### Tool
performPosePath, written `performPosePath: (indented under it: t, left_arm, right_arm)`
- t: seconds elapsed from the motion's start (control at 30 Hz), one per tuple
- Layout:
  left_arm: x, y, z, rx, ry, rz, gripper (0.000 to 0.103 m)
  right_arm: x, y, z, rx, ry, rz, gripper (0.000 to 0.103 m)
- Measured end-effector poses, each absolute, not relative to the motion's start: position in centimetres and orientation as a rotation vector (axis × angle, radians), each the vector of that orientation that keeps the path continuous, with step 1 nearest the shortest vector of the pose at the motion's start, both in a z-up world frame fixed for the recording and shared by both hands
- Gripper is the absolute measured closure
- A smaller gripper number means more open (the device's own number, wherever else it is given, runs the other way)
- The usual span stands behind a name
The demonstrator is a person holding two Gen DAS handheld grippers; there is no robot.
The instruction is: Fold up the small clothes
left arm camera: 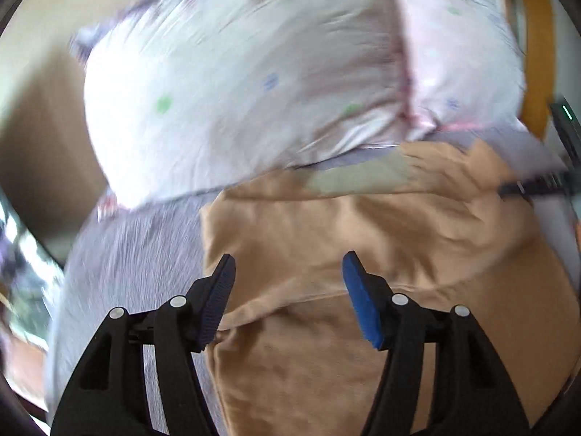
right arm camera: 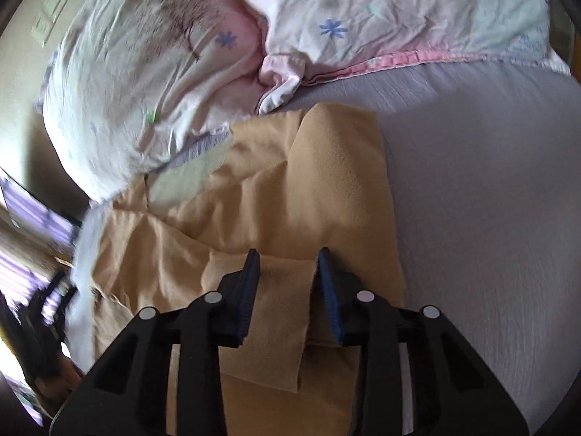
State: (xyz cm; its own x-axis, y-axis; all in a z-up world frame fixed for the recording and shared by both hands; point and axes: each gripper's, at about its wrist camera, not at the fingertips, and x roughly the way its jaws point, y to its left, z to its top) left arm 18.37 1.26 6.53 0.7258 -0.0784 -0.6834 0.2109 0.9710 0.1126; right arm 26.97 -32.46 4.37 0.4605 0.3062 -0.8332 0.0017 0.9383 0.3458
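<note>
We found our left gripper (left arm camera: 288, 276) gaping wide and holding nothing above the tan garment (left arm camera: 326, 239) spread on the grey sheet (left arm camera: 138, 254) below the flowered pillows (left arm camera: 236, 83), while our right gripper (right arm camera: 288, 272) stood parted around a fabric flap, with no legible writing.

A lavender-grey bed sheet (right arm camera: 490, 189) is spread across the mattress, lightly creased. Two plump white pillows printed with small blue and green flowers are laid side by side at its far edge, one (right arm camera: 120, 87) to the left and one (right arm camera: 399, 14) to the right, touching where pink-trimmed corners meet. A cream wall switch plate (right arm camera: 52, 7) is seen beyond. An orange wooden frame (left arm camera: 541, 54) is glimpsed behind the pillows.
</note>
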Motion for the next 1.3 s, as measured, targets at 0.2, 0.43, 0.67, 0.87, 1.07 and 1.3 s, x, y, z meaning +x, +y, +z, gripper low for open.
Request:
performPosePath:
  t: [0.2, 0.43, 0.67, 0.87, 1.07, 1.3]
  left_arm:
    - [20.2, 4.5, 3.2, 0.053, 0.887, -0.136, 0.040]
    - [21.6, 4.1, 1.7, 0.076, 0.911, -0.105, 0.038]
    - [22.2, 4.5, 1.5, 0.052, 0.901, -0.104, 0.034]
    - [20.1, 5.7, 3.1, -0.008, 0.878, -0.161, 0.035]
    - [8.7, 11.4, 7.5, -0.120, 0.753, -0.483, 0.032]
    - [-3.8, 16.2, 4.7, -0.151, 0.811, -0.616, 0.022]
  right_arm:
    - [25.0, -30.9, 8.1, 0.155, 0.886, 0.180, 0.100]
    - [30.3, -32.1, 6.2, 0.103, 0.942, 0.015, 0.092]
    - [27.1, -30.3, 6.9, 0.228, 0.917, 0.251, 0.065]
    - [25.5, -30.6, 5.6, 0.257, 1.005, 0.278, 0.049]
    - [12.7, -33.4, 10.9, 0.302, 0.858, 0.643, 0.020]
    - [-3.9, -36.4, 8.4, 0.285, 0.955, 0.784, 0.014]
